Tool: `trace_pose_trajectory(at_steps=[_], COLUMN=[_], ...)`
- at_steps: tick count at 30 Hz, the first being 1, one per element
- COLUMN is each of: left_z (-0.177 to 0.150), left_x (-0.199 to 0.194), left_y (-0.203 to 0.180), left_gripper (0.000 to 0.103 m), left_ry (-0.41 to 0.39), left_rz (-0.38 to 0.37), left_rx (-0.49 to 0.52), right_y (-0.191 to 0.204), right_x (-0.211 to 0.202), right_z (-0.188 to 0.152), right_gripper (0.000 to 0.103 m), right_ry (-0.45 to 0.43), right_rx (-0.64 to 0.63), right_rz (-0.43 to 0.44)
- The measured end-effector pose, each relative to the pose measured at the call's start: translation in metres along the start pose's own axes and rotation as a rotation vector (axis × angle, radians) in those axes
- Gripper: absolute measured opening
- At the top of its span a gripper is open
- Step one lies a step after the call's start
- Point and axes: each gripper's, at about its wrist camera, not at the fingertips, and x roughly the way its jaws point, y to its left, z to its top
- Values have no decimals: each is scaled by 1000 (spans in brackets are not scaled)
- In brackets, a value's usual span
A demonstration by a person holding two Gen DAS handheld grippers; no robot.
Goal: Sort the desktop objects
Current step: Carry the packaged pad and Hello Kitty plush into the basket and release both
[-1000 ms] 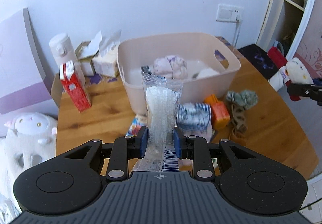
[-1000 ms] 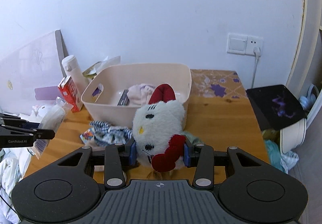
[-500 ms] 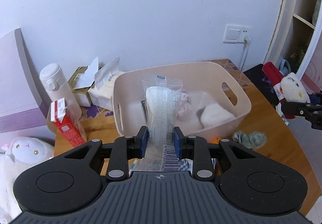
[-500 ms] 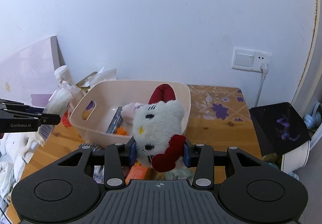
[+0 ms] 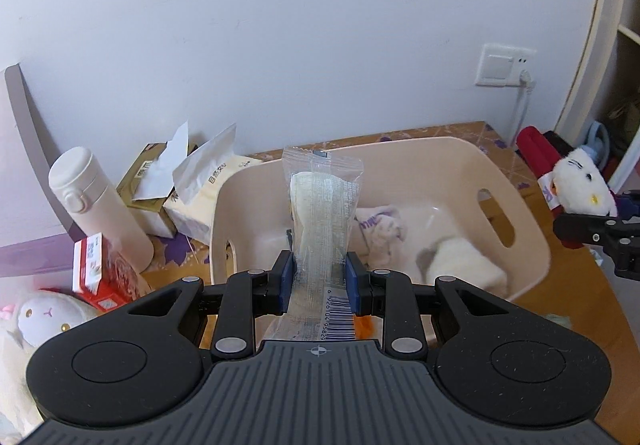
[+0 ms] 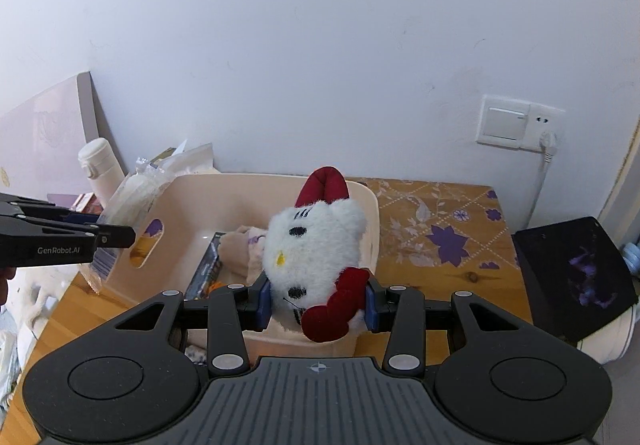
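The left hand-held gripper (image 5: 319,278) is clamped on a clear sealed packet (image 5: 322,205) at centre frame and the right hand-held gripper (image 6: 318,304) on a white plush cat (image 6: 316,245) — both held above the beige basket (image 5: 532,221) on the desk (image 6: 436,241), probably for dropping in.

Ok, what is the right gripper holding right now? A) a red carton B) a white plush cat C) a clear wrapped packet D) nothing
B: the right gripper is shut on the white plush cat, held above the beige bin; the clear packet is in the left gripper.
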Motion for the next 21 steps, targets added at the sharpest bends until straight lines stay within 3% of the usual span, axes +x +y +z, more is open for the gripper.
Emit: trace_pose_trajectory(at_steps=[11, 21], left_z=[12, -2], left_x=[59, 96], left_y=[-10, -23], left_gripper=[27, 28], left_ry=[115, 257], left_rz=[43, 78], left_rx=[-34, -34], right_y=[4, 15], right_x=[54, 85], right_z=[11, -2], right_gripper=[40, 40], right_ry=[85, 188], right_rx=[-68, -137], right_rz=[21, 46])
